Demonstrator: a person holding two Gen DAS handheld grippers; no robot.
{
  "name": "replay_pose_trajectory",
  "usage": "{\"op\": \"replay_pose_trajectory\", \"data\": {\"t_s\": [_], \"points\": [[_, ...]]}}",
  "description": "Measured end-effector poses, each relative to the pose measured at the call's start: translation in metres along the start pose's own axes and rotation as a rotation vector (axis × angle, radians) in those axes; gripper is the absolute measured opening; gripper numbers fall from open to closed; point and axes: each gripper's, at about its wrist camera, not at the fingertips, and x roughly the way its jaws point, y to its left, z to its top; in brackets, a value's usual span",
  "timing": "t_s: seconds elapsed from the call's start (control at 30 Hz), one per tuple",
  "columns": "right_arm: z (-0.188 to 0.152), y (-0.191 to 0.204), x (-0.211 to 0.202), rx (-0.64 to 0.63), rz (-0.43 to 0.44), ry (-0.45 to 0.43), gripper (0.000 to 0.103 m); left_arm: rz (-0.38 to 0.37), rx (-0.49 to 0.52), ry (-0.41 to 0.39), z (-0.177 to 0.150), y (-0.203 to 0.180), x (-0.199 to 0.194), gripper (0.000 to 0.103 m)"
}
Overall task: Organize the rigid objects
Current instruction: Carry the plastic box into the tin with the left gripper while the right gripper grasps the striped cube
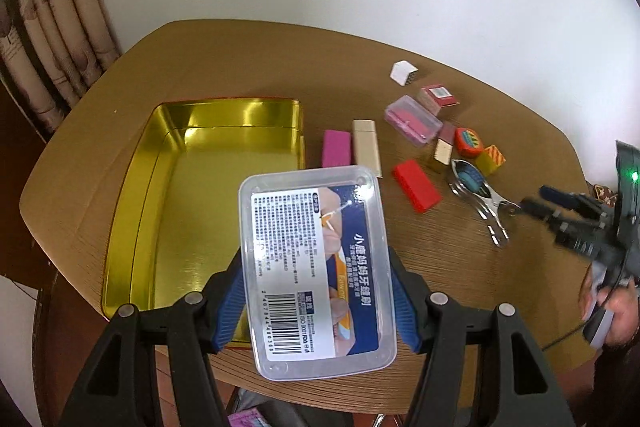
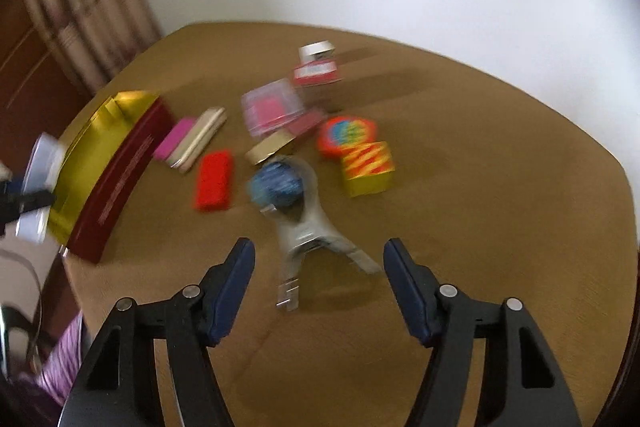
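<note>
Left wrist view: left gripper (image 1: 316, 281) has its jaws clamped on a clear plastic floss-pick box (image 1: 316, 271), label up, carried above the near right corner of the open gold tin (image 1: 132, 195), which looks empty. Not in yet. On the table (image 1: 240, 67) to the right, loose: pink block (image 1: 337, 148), champagne lighter-like case (image 1: 367, 147), red block (image 1: 417, 185), small clear case with pink contents (image 1: 413, 121), metal clip (image 1: 482, 201), several small boxes. Right wrist view, blurred: right gripper (image 2: 319, 291) jaws apart, nothing gripped, metal clip handles lying between them on the table. Task barely begun; nearly everything remains to be packed into the tin.
</note>
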Motion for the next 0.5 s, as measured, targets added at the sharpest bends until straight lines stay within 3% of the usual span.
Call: {"op": "replay_pose_trajectory", "data": {"t_s": [0.17,0.27,0.4,0.5], "points": [[0.022,-0.012,0.028,0.043,-0.020,0.042,0.064,-0.016,-0.014,0.011,0.002,0.006,0.006,0.064],[0.034,-0.008,0.049,0.023,-0.025,0.069,0.054,-0.012,-0.016,0.011,0.004,0.008,0.009,0.064],[0.042,-0.004,0.068,-0.009,-0.049,0.104,0.050,0.006,-0.031,0.008,0.011,0.019,0.011,0.064],[0.046,-0.006,0.079,-0.006,-0.056,0.126,0.039,0.027,-0.051,0.004,0.018,0.031,0.012,0.064]]}}
